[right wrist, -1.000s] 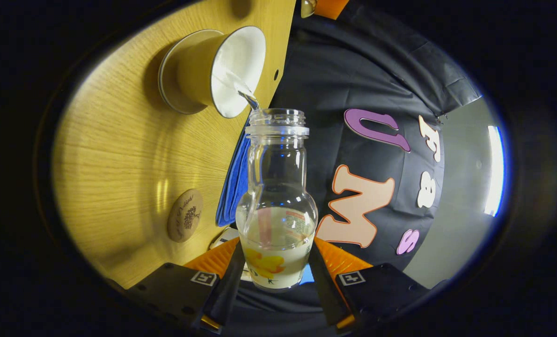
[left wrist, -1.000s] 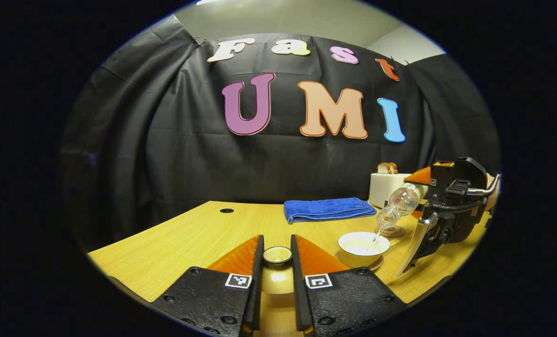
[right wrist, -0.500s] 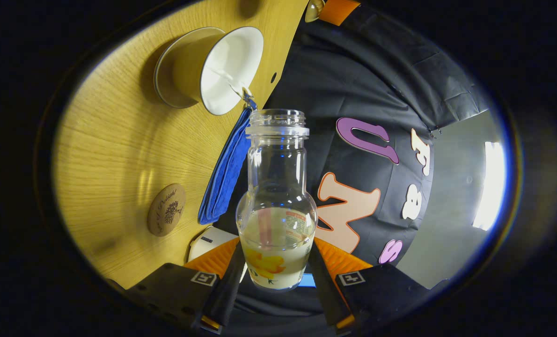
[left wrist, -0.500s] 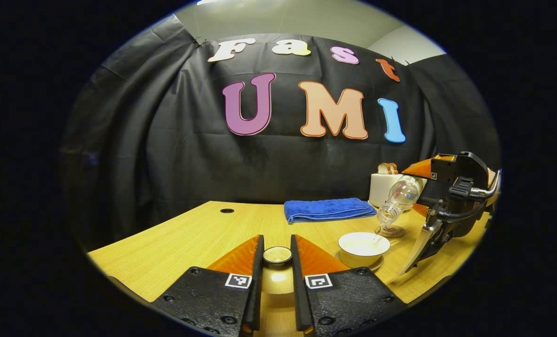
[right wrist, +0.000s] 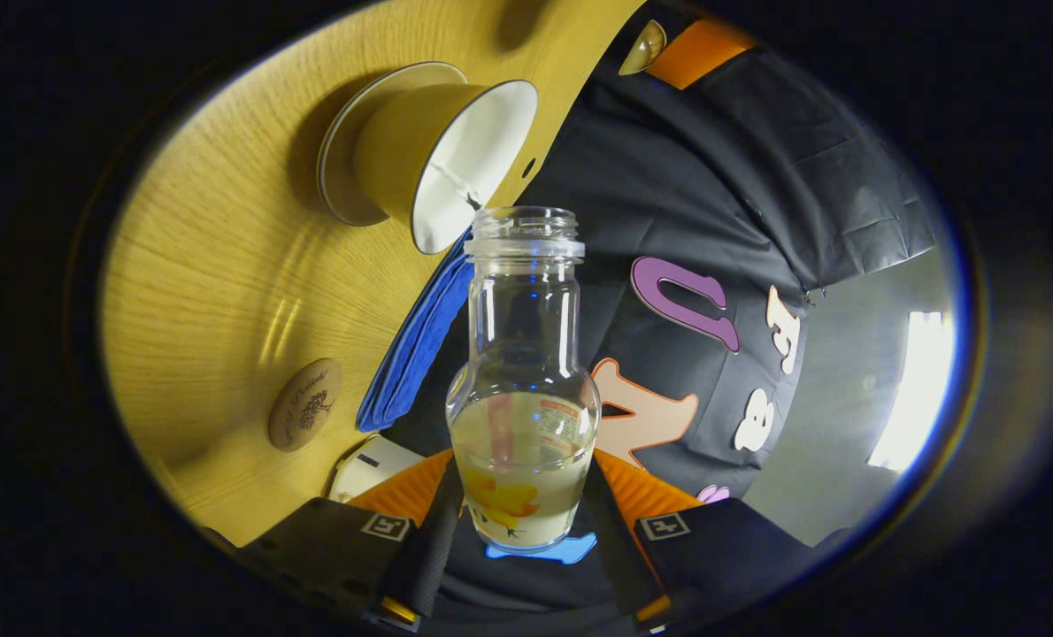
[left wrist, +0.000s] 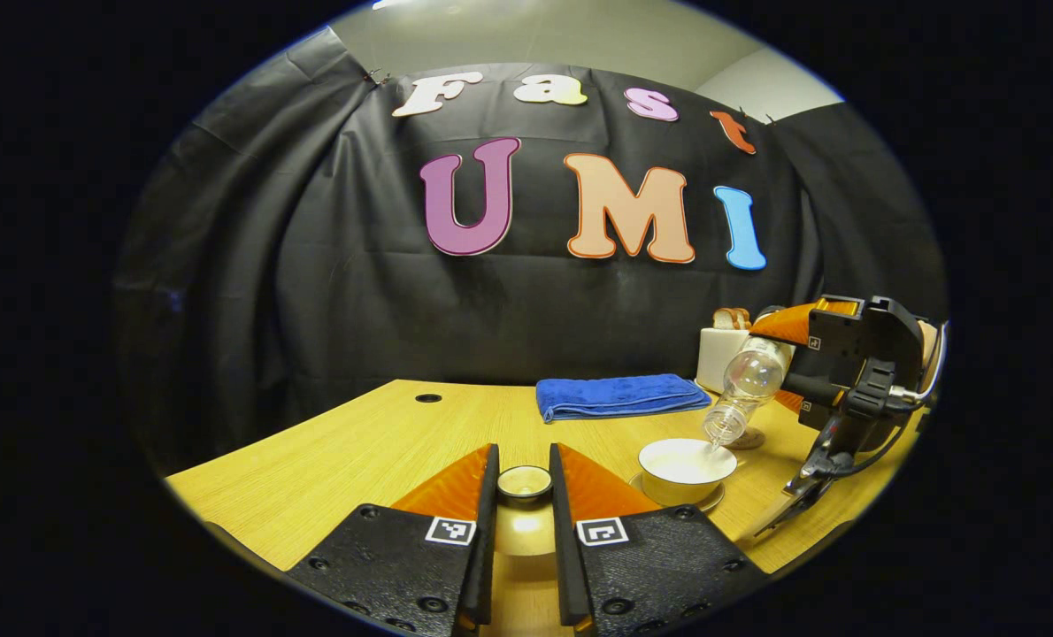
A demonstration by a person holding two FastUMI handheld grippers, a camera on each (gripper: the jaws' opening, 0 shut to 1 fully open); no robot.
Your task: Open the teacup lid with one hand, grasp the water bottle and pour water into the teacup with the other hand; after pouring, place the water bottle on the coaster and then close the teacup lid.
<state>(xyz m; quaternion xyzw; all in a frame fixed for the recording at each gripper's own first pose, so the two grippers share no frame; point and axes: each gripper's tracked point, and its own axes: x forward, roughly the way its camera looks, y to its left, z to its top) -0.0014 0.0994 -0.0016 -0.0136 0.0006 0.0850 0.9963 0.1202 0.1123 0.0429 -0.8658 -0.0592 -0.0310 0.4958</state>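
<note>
1. The small round teacup lid (left wrist: 525,482) is pinched between the fingers of your left gripper (left wrist: 524,504), above the wooden table (left wrist: 349,451).
2. The white lidless teacup (left wrist: 686,466) sits on its saucer, right of the lid.
3. Your right gripper (right wrist: 522,531) clamps the clear glass water bottle (right wrist: 523,389), tilted mouth-down over the teacup.

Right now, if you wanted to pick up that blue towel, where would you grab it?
Probably the front folded edge of the blue towel, coming down from above. It lies flat and folded on the table, so only that raised, rounded fold gives two fingers something to pinch.
</note>
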